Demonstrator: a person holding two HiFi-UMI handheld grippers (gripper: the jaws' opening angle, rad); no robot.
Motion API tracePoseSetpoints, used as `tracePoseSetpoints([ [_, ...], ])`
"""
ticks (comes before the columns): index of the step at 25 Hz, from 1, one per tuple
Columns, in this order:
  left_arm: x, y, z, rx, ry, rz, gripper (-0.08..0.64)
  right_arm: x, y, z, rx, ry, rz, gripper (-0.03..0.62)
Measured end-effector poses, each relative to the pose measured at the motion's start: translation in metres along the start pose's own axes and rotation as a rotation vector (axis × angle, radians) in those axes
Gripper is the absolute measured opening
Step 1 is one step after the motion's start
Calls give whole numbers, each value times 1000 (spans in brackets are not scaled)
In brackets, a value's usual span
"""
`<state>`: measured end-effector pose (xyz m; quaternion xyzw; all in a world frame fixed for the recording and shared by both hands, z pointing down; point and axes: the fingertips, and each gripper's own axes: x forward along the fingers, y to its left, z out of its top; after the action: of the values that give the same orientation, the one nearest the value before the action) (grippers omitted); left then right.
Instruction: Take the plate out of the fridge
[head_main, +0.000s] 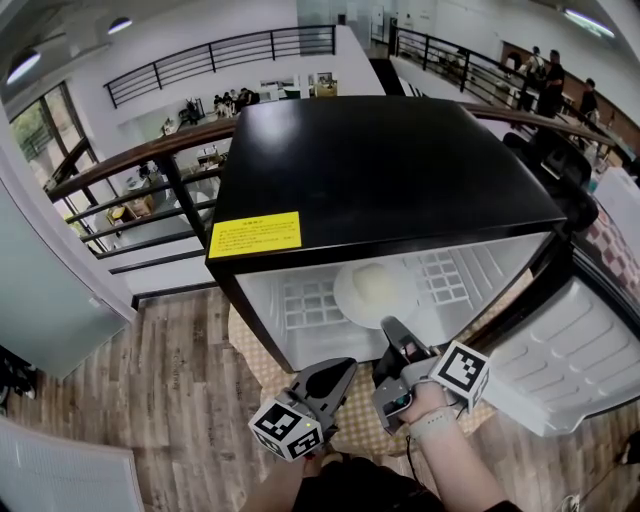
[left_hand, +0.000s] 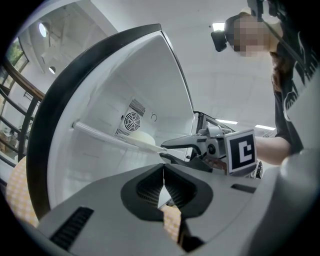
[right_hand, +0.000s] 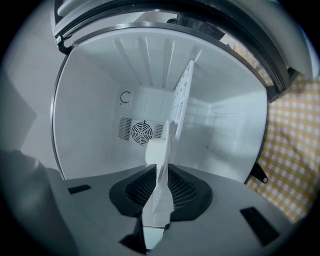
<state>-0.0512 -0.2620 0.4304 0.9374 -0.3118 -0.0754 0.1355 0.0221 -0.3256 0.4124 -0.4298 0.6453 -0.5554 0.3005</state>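
while the right gripper (head_main: 393, 333) pinches the near rim of the white plate (head_main: 375, 288), the plate rests on the wire shelf (head_main: 308, 300) inside the open black fridge (head_main: 390, 170). the left gripper (head_main: 338, 372) hangs just outside, below the opening, jaws pressed together on nothing.

A: What is underfoot in this room?
B: Wood-plank flooring (head_main: 170, 350), with a yellow checked cloth (head_main: 252, 345) spread over part of it.
A: And further off?
B: A dark railing with a wooden handrail (head_main: 130, 157). Beyond it is an open hall with white walls (head_main: 190, 25), tall windows (head_main: 38, 130) at the left, a balcony rail (head_main: 230, 48) higher up, and lit ceiling lamps (head_main: 120, 24).
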Motion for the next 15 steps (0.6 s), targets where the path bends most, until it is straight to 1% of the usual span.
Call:
tracePoseSetpoints([
  [5, -4, 2, -3, -4, 3, 3, 9, 4, 0, 4, 6, -14, 9, 52],
  [15, -2, 2, -2, -9, 0, -7, 10, -11, 0, -3, 32, -14, 10, 52],
])
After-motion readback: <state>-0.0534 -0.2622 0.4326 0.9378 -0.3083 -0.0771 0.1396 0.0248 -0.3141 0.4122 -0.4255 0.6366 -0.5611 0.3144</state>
